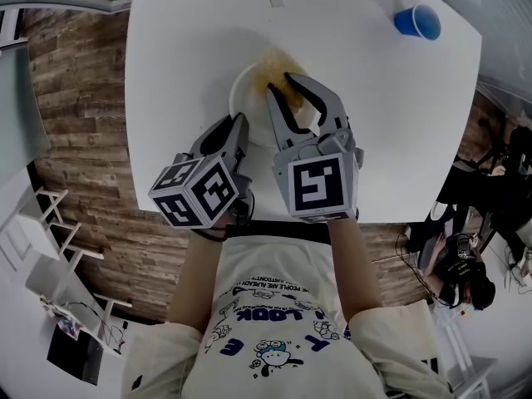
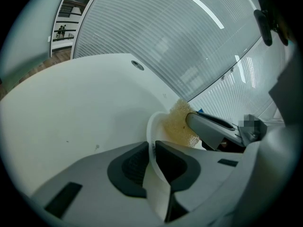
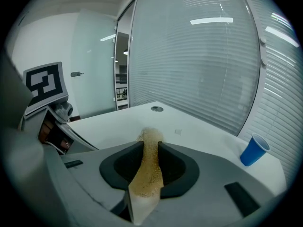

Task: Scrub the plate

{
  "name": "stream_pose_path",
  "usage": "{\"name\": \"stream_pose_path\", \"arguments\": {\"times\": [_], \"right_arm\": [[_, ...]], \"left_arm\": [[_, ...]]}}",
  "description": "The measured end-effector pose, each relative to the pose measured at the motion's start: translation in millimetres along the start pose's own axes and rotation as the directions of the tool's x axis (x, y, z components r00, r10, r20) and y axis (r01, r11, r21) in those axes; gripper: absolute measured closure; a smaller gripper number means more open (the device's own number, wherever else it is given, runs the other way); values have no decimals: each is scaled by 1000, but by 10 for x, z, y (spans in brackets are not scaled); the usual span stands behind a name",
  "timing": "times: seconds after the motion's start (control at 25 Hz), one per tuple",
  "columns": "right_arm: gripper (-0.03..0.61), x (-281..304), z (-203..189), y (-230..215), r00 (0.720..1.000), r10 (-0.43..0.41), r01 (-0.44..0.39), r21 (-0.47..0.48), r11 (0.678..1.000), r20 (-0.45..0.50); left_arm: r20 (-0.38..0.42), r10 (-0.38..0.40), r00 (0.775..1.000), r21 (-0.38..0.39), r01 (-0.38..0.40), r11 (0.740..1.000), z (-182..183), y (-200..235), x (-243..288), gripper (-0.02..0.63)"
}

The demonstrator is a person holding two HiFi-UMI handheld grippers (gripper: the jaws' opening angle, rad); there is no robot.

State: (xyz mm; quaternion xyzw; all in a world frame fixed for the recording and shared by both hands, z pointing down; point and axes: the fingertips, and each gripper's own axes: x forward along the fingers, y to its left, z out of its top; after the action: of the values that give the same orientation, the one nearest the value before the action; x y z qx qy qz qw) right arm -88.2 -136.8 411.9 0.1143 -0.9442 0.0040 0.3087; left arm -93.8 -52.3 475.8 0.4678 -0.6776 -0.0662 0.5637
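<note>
Nearest, the left gripper [image 1: 238, 125] pinches the plate [image 1: 239, 90] by its rim, steadying it on the table [image 1: 183, 48]. The right gripper [image 1: 279, 83] clamps the sponge [image 1: 291, 95] over the plate's far side. Scrubbing looks under way; the next move calls for sweeping the pressed sponge across the rest. There are two grippers, one plate, one sponge and one cup [image 1: 417, 22], which is farthest.

Grey left gripper [image 1: 238, 127] and right gripper [image 1: 281, 84] with black inner pads, each bearing black-and-white marker cubes [image 1: 195, 191]. Cream T-shirt [image 1: 274, 306], blue print.
</note>
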Motion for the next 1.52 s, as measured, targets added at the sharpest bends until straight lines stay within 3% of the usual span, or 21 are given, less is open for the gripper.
{"name": "stream_pose_path", "arguments": {"times": [0.56,1.28,1.52], "right_arm": [[480,-40,-7,255,998,60,-60,1,998,8],[480,-241,-132,447,996,85,-85,80,993,5],[480,-342,-237,427,997,74,-73,37,997,-22]], "left_arm": [[2,3,1000,-5,-3,1000,1,20,8,543],[9,1,1000,-29,-1,1000,14,32,-2,545],[13,9,1000,-21,-9,1000,16,39,4,545]]}}
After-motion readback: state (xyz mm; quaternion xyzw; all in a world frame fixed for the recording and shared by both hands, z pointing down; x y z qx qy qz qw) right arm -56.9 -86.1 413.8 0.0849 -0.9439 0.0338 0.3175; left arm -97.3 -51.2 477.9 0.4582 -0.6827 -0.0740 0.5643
